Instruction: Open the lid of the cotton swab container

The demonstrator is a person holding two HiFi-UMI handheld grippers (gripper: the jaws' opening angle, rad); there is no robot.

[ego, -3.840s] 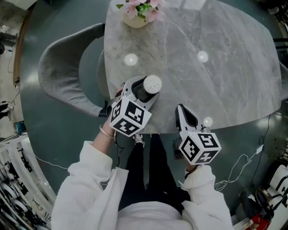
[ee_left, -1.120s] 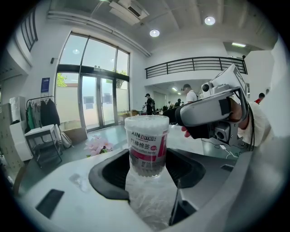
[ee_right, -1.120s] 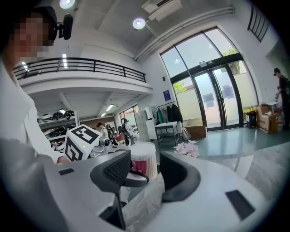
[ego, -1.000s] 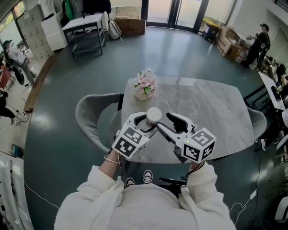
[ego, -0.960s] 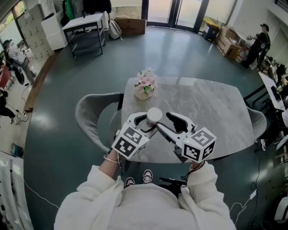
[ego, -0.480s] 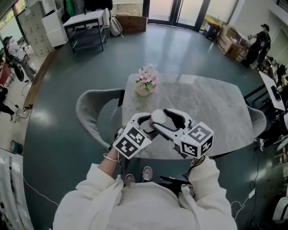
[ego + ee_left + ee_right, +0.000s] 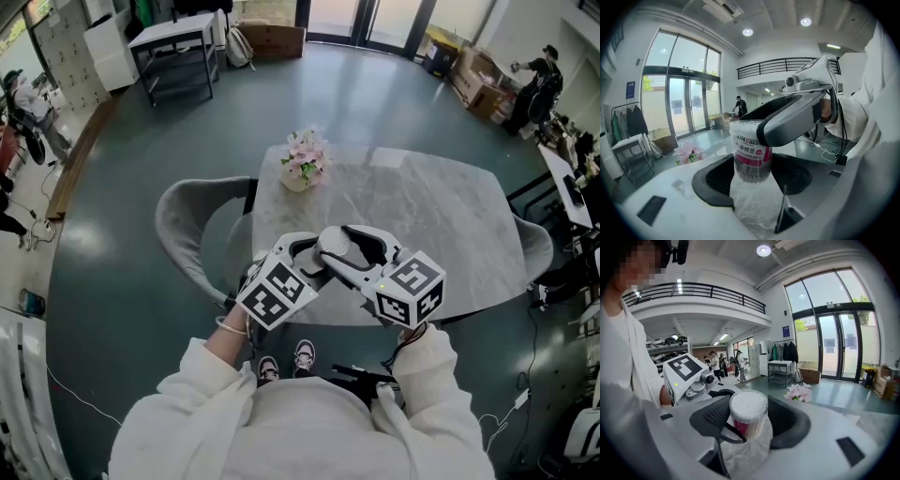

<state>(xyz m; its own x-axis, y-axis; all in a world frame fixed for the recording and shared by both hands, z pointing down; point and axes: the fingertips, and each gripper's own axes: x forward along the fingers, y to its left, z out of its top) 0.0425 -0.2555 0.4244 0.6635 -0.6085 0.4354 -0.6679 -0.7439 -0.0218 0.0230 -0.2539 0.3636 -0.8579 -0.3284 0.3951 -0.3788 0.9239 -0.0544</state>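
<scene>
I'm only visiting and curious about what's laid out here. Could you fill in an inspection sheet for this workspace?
Surface: grey marble table, mostly bare.
Job's things: cotton swab container, upright, held up over the table's near edge; its lid appears to be on.
Clutter: a flower pot near the table's far left corner.
Grippers: left gripper shut on the container's body; right gripper open, its jaws have just been opening and stand either side of the lid end.
Cables: a white cable lies on the floor.
Surroundings: grey chair at the table's left; a work table and a person further off.
</scene>
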